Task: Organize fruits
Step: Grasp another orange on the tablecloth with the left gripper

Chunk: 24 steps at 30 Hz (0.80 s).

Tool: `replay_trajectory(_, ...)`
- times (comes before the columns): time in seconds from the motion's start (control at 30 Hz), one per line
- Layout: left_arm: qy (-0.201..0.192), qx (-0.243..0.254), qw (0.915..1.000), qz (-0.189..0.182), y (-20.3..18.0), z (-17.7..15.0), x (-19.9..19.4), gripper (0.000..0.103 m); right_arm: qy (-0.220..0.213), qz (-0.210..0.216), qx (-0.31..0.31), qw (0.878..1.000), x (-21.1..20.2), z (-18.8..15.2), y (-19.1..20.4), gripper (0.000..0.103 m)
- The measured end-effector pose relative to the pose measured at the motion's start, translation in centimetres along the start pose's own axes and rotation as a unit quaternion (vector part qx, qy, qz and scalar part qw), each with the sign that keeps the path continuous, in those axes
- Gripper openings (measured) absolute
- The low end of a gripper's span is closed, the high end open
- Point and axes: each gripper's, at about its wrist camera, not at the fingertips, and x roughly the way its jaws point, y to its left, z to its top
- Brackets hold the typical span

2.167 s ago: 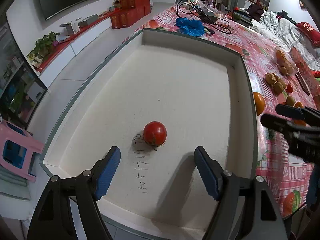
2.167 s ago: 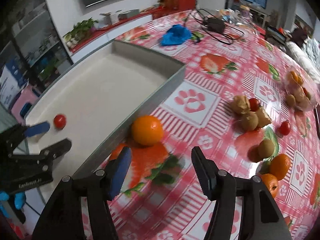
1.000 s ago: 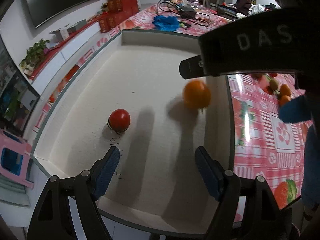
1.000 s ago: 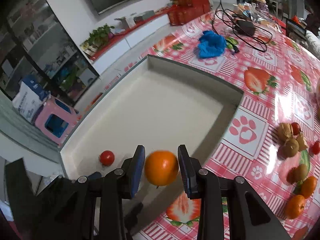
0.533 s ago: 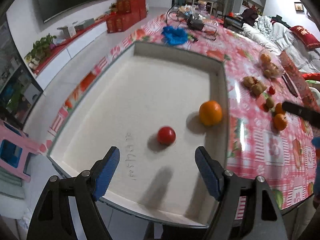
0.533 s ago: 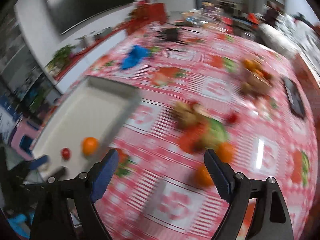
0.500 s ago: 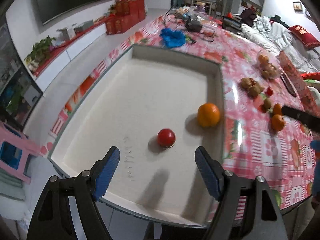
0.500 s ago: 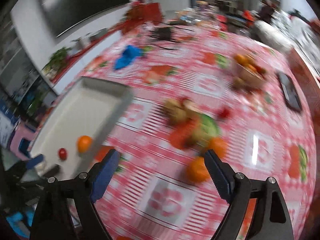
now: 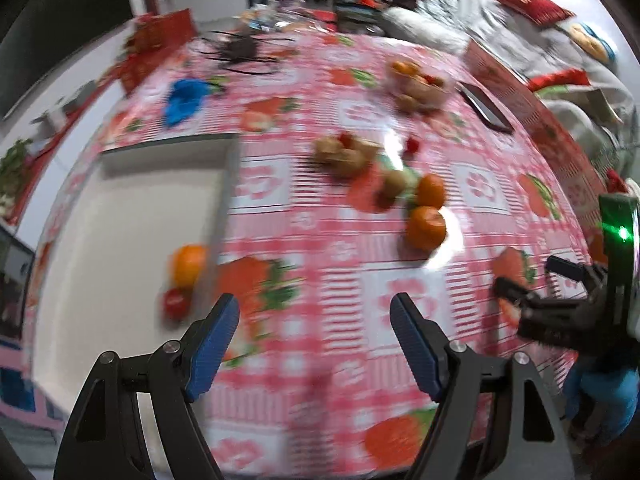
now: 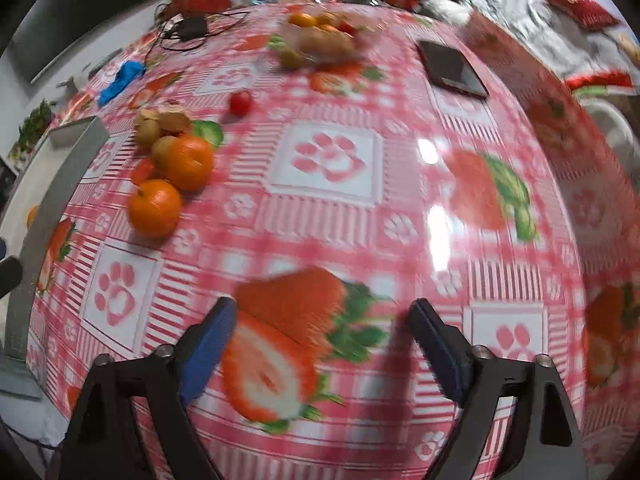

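Note:
A white tray (image 9: 120,208) with a grey rim lies at the left of the table; an orange (image 9: 187,264) and a red tomato (image 9: 176,302) lie in it near its right wall. Two oranges (image 9: 426,228) (image 10: 154,207), several kiwis (image 10: 148,132) and a small tomato (image 10: 241,103) lie loose on the red checked tablecloth. My left gripper (image 9: 314,332) is open and empty above the cloth, right of the tray. My right gripper (image 10: 320,340) is open and empty over a printed strawberry; it also shows in the left wrist view (image 9: 532,284).
A clear bowl of fruit (image 10: 320,38) stands at the back. A black phone (image 10: 452,68) lies at the back right. A blue cloth (image 9: 186,98) and black cables (image 9: 240,50) lie at the back left. The tray's rim (image 10: 52,200) runs along the left.
The right gripper let go of the orange in the tray and swung right over the tablecloth. The left gripper has turned right, away from the tray, toward the loose fruit.

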Motion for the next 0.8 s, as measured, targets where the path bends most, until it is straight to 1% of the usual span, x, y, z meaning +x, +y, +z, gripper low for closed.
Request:
replay_trajectory(0.03,0.017,-0.001,0.9996,0.023,-0.4,0.1,0.4,0.081,-0.007,-0.002,0.003,1.0,-0.1,-0.6,-0.6,0.103)
replay_trajectory(0.1,0.028,0.01,0.9994,0.015,-2.3,1.1,2.3,0.081,-0.017,-0.005,-0.01,1.0,-0.1,-1.0,-0.6,0.103)
replay_trajectory(0.13,0.031,0.013,0.9993,0.016,-2.7,1.4,2.8,0.081,-0.026,-0.005,-0.013,1.0,-0.2,-1.3,-0.6,0.103)
replay_trajectory(0.17,0.034,0.02,0.999,0.02,-3.9,2.2,4.0,0.081,-0.03,-0.004,-0.014,0.999,-0.3,-1.5,-0.6,0.103)
replay_trajectory(0.27,0.04,0.024,0.9986,0.023,-5.0,3.3,5.6,0.081,-0.04,-0.003,-0.015,0.999,-0.5,-1.7,-0.6,0.103)
replay_trajectory(0.33,0.043,0.025,0.9985,0.022,-5.3,3.7,5.9,0.079,-0.045,-0.003,-0.016,0.999,-0.4,-1.8,-0.5,0.103)
replay_trajectory(0.4,0.05,0.027,0.9981,0.025,-5.6,4.2,6.8,0.066,-0.048,-0.002,-0.017,0.999,-0.5,-1.9,-0.4,0.103)
replay_trajectory(0.43,0.053,0.026,0.998,0.025,-5.8,4.0,7.0,0.063,-0.051,-0.002,-0.018,0.999,-0.5,-1.9,-0.4,0.103)
replay_trajectory(0.47,0.067,0.019,0.9974,0.015,-5.8,4.1,7.9,0.055,-0.053,-0.002,-0.018,0.998,-0.5,-1.9,-0.3,0.103)
replay_trajectory(0.5,0.065,0.017,0.9976,0.017,-5.9,4.1,8.0,0.053,-0.055,-0.001,-0.019,0.998,-0.4,-1.9,-0.3,0.103)
replay_trajectory(0.57,0.058,0.019,0.9979,0.023,-6.0,4.3,8.1,0.043,-0.057,-0.001,-0.02,0.998,-0.5,-2.0,-0.3,0.103)
replay_trajectory(0.6,0.057,0.021,0.9979,0.022,-6.1,4.3,8.0,0.041,-0.058,0.0,-0.021,0.998,-0.6,-2.1,-0.3,0.103)
replay_trajectory(0.73,0.052,0.022,0.9981,0.023,-6.0,4.2,8.0,0.041,-0.057,-0.001,-0.02,0.998,-0.5,-2.2,-0.3,0.103)
replay_trajectory(0.8,0.047,0.024,0.9982,0.029,-5.2,3.6,7.5,0.041,-0.055,-0.001,-0.021,0.998,-0.5,-2.2,-0.3,0.103)
